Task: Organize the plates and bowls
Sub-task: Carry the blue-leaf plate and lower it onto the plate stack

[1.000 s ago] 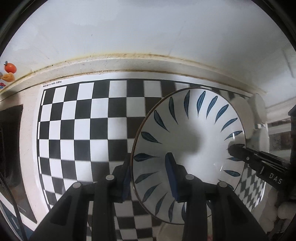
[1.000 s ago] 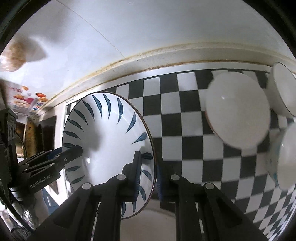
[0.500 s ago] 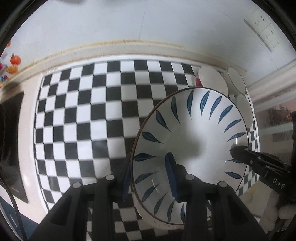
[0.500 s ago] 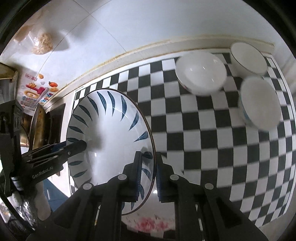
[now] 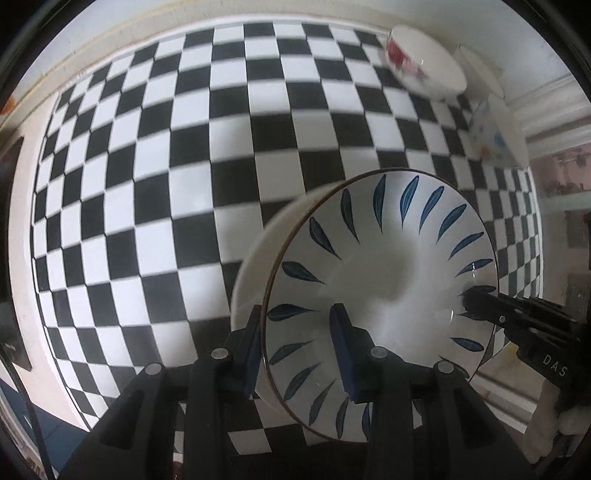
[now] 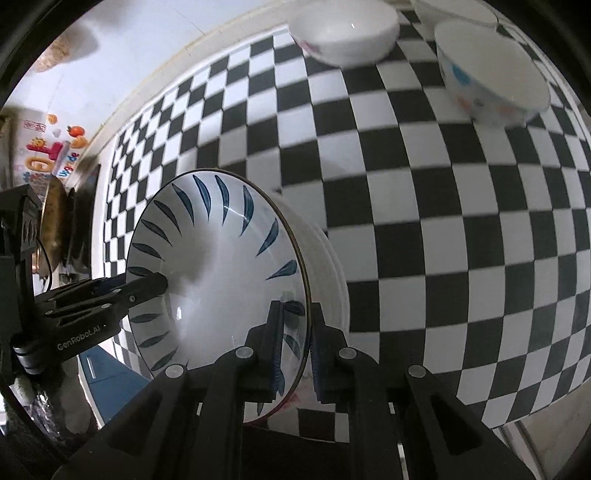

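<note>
A white plate with blue leaf marks (image 5: 384, 266) is held between both grippers above the checkered mat. My left gripper (image 5: 295, 347) is shut on its left rim, one finger inside, one outside. My right gripper (image 6: 295, 339) is shut on the opposite rim of the same plate (image 6: 221, 266). A plain white dish (image 5: 255, 258) lies right under it; it also shows in the right wrist view (image 6: 332, 266). A bowl with red flowers (image 5: 421, 62) and a bowl with colored spots (image 5: 495, 133) stand at the far right.
The black-and-white checkered mat (image 5: 166, 166) covers the counter up to a cream wall edge. A third white bowl (image 6: 454, 7) sits at the top edge. Stickers (image 6: 48, 155) and a brass pan (image 6: 55, 221) are at the left.
Both grippers have carried the leaf plate down and toward the near edge of the mat, over the plain white dish. The bowls now appear farther back.
</note>
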Available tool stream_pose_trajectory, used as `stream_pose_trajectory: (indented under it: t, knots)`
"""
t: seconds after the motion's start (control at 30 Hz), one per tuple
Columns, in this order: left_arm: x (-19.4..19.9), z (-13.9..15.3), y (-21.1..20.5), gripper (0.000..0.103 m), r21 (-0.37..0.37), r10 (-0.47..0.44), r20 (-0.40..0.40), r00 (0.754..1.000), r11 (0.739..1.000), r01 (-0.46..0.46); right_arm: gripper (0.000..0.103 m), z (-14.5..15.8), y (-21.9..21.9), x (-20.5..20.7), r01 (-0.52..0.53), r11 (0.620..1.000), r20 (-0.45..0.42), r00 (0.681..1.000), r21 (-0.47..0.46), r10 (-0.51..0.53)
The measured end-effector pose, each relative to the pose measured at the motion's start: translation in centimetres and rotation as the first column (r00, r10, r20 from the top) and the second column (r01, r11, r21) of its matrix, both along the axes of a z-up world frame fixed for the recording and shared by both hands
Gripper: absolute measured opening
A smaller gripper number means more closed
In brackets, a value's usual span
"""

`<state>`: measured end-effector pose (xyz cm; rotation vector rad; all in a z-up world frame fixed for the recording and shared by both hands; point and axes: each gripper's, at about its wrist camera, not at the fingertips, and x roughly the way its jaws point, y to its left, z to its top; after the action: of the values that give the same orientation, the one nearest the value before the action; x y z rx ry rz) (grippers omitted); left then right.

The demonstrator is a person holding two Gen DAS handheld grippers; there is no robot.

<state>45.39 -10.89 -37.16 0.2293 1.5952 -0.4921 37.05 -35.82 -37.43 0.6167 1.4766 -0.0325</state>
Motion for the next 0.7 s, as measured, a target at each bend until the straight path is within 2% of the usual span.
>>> stream_pose_trajectory:
  t: [0.2,0.43,0.7]
  knots:
    - [-0.8,-1.6,-0.3,0.032,0.044,-0.021,-0.026,0.999,0.999,0.022,0.015,-1.6,0.6,-1.2,-0.031,1.000,-0.027,0.999,-0.006,0.030]
    - [-1.2,-2.2,-1.2,0.032,0.106,-0.046,-0.012,0.999,0.993,0.047,0.015,-2.5,1.1,-1.5,-0.058,0.998,-0.041,0.998,-0.025,0.057]
    - [-2.3,-2.7,-2.1,0.032,0.132,-0.039,-0.015,0.999,0.990,0.041,0.015,-2.7,1.3,0.3,-0.035,0.999,-0.065,0.997,-0.023,0.033]
